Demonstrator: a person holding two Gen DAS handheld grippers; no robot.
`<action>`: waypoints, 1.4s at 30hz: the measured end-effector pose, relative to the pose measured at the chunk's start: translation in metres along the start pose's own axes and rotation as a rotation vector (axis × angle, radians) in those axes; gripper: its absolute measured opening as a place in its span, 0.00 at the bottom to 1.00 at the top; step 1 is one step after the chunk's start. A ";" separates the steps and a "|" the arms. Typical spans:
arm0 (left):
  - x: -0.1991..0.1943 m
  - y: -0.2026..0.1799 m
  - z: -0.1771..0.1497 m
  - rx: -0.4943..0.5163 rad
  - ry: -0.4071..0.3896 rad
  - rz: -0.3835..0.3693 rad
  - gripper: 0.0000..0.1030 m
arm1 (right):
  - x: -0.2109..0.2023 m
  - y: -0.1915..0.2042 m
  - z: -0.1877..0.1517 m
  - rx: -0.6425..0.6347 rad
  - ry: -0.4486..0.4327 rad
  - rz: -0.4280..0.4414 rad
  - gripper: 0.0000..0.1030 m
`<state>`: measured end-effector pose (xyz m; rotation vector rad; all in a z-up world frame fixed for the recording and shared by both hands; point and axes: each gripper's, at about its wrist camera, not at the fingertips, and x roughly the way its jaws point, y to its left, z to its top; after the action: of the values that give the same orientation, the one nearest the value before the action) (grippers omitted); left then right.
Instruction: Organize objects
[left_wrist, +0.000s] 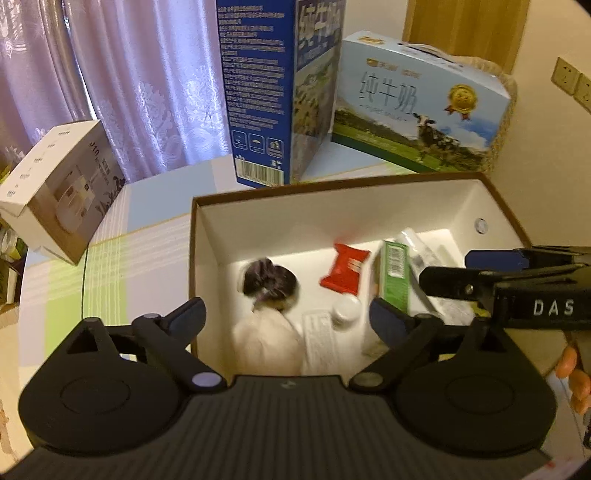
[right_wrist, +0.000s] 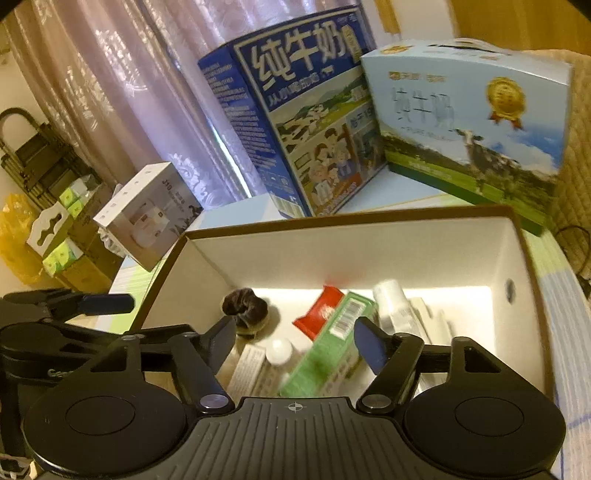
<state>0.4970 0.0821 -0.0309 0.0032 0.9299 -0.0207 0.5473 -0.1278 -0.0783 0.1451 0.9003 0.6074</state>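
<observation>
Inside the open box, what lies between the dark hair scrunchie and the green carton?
The red snack packet lies between the scrunchie and the green carton, on the box floor. The left wrist view shows it best.

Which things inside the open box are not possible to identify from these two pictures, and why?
- White cloth-like item: left wrist view, blurred, lower part behind the left gripper.
- Green carton: right wrist view, motion blur; text unreadable.
- Box bottom near corner: both views, grippers cover it.
</observation>
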 end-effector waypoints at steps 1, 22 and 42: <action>-0.005 -0.002 -0.004 -0.004 0.000 -0.002 0.94 | -0.005 -0.001 -0.003 0.012 -0.001 -0.008 0.71; -0.096 -0.060 -0.098 -0.109 0.009 0.031 0.95 | -0.137 -0.012 -0.090 0.132 -0.016 0.011 0.74; -0.184 -0.124 -0.191 -0.216 -0.041 0.173 0.99 | -0.211 -0.012 -0.161 -0.085 0.066 0.004 0.74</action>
<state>0.2318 -0.0369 0.0032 -0.1168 0.8841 0.2389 0.3296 -0.2753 -0.0374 0.0509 0.9361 0.6567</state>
